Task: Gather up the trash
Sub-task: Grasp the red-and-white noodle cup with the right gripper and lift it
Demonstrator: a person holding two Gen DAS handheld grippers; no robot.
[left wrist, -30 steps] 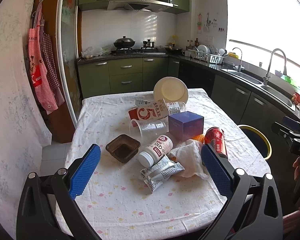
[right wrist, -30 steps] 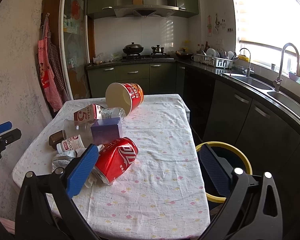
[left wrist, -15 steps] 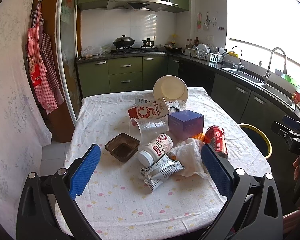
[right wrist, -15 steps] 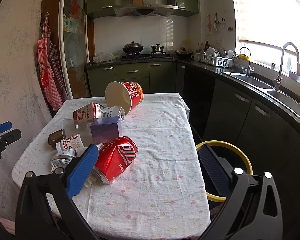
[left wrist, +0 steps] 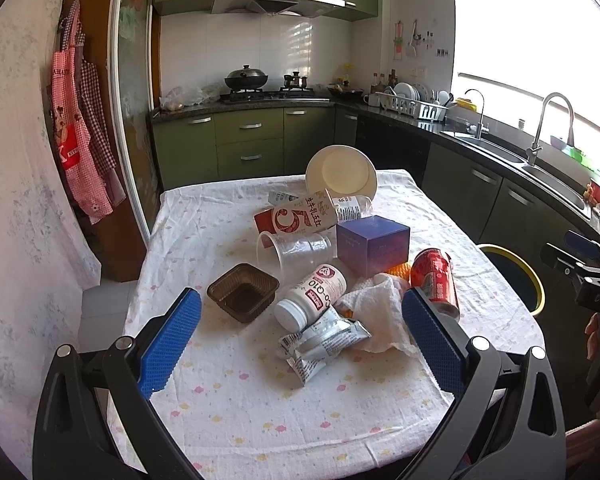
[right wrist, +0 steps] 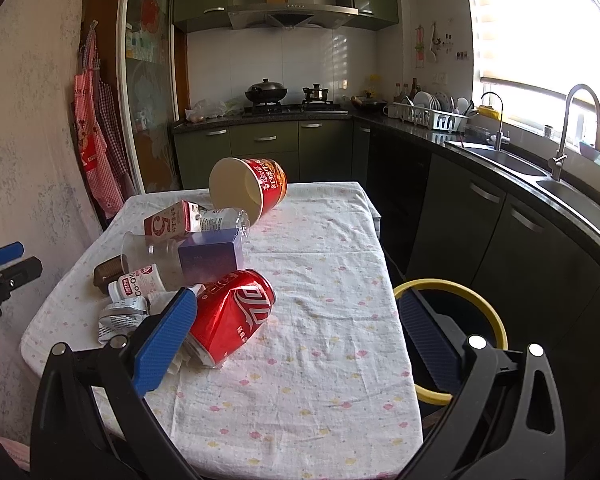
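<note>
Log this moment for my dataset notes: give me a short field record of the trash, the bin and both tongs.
surface: table with floral cloth
trash pile: red soda can on its side, purple box, white pill bottle, crumpled napkin, silver wrapper, brown tray, clear cup, milk carton, noodle tub tipped over
bin: yellow-rimmed bin beside the table
left tongs: open, empty
right tongs: open, empty

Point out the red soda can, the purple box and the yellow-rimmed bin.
red soda can [right wrist: 236, 312], right wrist view, on its lettered side.
purple box [left wrist: 374, 244], left wrist view, on its front face.
yellow-rimmed bin [right wrist: 496, 316], right wrist view, on its rim.
</note>
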